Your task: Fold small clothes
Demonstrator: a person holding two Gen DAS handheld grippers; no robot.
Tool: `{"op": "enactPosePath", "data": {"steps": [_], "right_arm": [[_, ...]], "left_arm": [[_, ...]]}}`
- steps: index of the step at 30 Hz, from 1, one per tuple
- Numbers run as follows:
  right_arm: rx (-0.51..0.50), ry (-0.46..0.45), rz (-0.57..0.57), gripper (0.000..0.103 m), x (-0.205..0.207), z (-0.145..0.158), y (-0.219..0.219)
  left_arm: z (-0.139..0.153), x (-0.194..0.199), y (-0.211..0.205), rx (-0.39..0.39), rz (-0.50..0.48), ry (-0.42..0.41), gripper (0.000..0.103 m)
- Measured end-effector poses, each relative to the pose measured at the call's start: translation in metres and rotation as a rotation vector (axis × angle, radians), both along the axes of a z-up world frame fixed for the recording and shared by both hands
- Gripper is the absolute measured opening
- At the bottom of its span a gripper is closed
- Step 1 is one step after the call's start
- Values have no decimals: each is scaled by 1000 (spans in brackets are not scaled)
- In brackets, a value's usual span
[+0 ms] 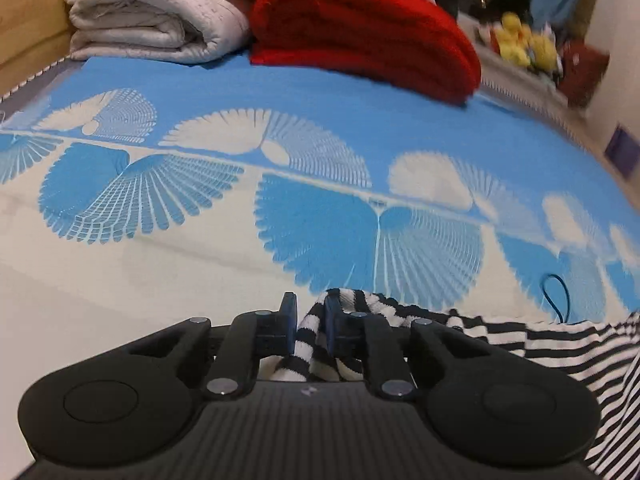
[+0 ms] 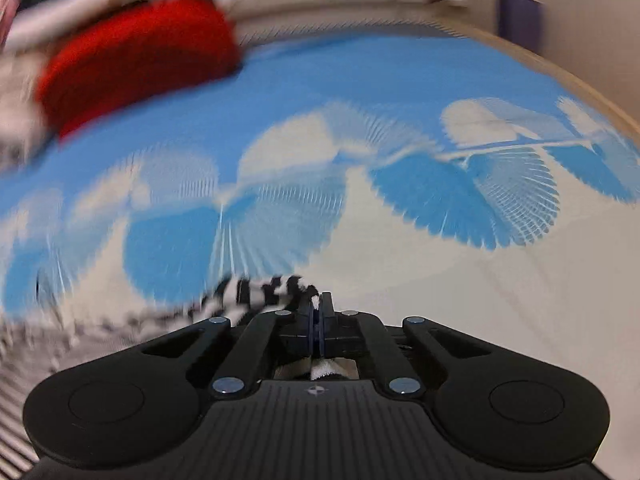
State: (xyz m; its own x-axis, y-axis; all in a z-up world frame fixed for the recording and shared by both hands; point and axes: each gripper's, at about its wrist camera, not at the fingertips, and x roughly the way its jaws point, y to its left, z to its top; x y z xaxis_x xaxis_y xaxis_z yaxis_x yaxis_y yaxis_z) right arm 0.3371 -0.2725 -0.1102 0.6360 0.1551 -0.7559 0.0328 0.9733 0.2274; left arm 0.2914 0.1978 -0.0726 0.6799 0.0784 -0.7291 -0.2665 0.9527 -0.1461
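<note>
The left gripper (image 1: 311, 320) has its fingers clamped on the striped shirt (image 1: 560, 352). The right gripper (image 2: 319, 312) pinches it tight too. The shirt lies on the blue bed cover (image 1: 320, 92), near the red blanket (image 1: 360, 28). I think the grab is done; next, lift together and fold.

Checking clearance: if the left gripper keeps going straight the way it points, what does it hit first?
Probably the bedspread. The left gripper, shut on the striped cloth, points down at bare bedspread; the red blanket lies far beyond. Depth is unclear.
</note>
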Motion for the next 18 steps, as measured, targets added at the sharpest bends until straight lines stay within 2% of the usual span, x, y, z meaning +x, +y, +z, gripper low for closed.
{"op": "enactPosePath", "data": {"steps": [1,3,4,5,6,7,9,10,11,13,16,18], "right_arm": [[-28,9,18,1,2,-4,5],[-78,119,79,2,8,-25,18],[-94,171,95,3,10,-33,21],[-126,198,103,11,9,-38,25],[-153,177,95,21,6,-34,26],[-168,150,85,25,4,-27,26],[-136,87,60,32,-5,-6,18],[-113,63,53,33,-10,3,14],[-86,35,53,35,-16,13,9],[-23,-16,104,35,-31,31,7],[91,-33,329,37,-60,42,22],[130,3,519,40,-79,36,41]], "left_arm": [[-4,3,-1,5,-5,27,15],[-14,10,-5,-7,-51,120,16],[-18,12,-7,-32,-70,171,22],[-15,12,-8,-32,-63,181,29],[-3,8,-8,-12,-39,149,36],[8,2,-7,-1,-25,103,53],[31,-13,-8,0,-27,9,64],[40,-22,-11,-11,-54,-17,64],[44,-30,-15,-28,-92,-28,64],[46,-43,-31,-88,-227,-17,64],[37,-57,-64,-128,-486,55,64],[22,-67,-91,-84,-639,109,64]]}}
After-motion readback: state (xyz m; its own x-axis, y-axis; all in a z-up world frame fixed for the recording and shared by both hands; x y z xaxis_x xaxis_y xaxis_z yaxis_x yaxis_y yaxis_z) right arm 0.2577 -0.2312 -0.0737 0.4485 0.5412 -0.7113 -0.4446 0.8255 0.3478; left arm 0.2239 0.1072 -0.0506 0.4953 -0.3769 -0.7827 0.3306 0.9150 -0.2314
